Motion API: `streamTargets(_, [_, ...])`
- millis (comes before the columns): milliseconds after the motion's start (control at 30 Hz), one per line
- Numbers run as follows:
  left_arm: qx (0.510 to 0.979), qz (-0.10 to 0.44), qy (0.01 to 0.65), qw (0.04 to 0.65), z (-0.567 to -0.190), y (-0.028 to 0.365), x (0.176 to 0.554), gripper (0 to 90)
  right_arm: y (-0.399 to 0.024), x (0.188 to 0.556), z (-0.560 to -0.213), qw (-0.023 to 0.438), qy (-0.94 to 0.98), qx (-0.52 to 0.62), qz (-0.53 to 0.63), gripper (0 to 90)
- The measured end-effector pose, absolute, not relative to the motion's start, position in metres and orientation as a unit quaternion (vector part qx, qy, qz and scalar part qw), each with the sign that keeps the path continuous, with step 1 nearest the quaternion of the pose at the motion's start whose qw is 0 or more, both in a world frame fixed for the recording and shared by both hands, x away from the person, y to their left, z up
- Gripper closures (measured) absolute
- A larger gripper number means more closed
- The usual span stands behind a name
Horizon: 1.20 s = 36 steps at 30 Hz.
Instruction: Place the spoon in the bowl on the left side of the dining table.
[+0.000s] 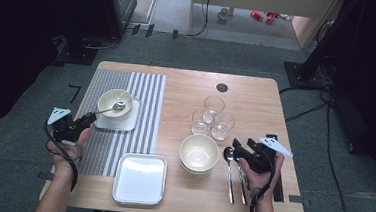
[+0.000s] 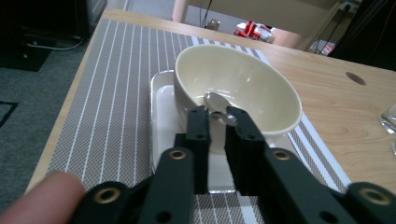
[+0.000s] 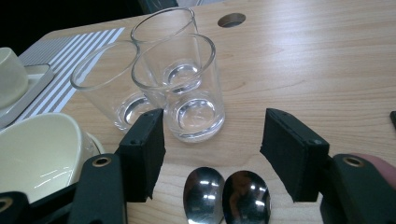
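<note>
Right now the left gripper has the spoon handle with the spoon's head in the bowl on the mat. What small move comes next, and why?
Probably open the left gripper and draw it back. The spoon already lies with its head inside the bowl on the small tray, so it looks placed. The right gripper hangs open above two more spoons.

The table (image 1: 256,98) is pale wood with a smooth matt grain. The striped placemat (image 1: 145,108) looks woven and coarse. The cream bowl (image 2: 243,79) is glossy glazed ceramic, and the white tray (image 2: 161,116) under it shines like glaze too. The spoon (image 2: 219,105) in the bowl is polished metal, as are the 2 spoons (image 3: 226,198) lying together. The 3 glasses (image 3: 187,79) are clear and smooth. The gripper jaws are matt black plastic.
</note>
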<state>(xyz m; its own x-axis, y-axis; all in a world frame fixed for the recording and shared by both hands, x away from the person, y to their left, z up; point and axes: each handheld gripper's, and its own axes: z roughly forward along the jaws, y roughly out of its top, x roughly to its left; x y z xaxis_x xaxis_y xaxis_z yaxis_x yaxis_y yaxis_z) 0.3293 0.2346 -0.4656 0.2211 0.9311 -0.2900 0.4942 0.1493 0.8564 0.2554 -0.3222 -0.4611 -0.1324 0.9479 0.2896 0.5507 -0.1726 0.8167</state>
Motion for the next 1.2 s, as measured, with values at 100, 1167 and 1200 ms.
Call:
streamTargets(100, [0.602,0.224,0.589,0.49,-0.465,0.239,0.336,86.2,-0.323,0.255,-0.461,0.223,0.605,0.619,0.449,39.6])
streamTargets(1167, [0.605,0.219,0.616,0.453,-0.467,0.243,0.421,78.1,-0.324,0.255,-0.463,0.224,0.603,0.622,0.446,40.5])
streamTargets(1200, [0.607,0.218,0.616,0.453,-0.467,0.242,0.423,78.7,-0.324,0.255,-0.463,0.223,0.603,0.623,0.446,40.6])
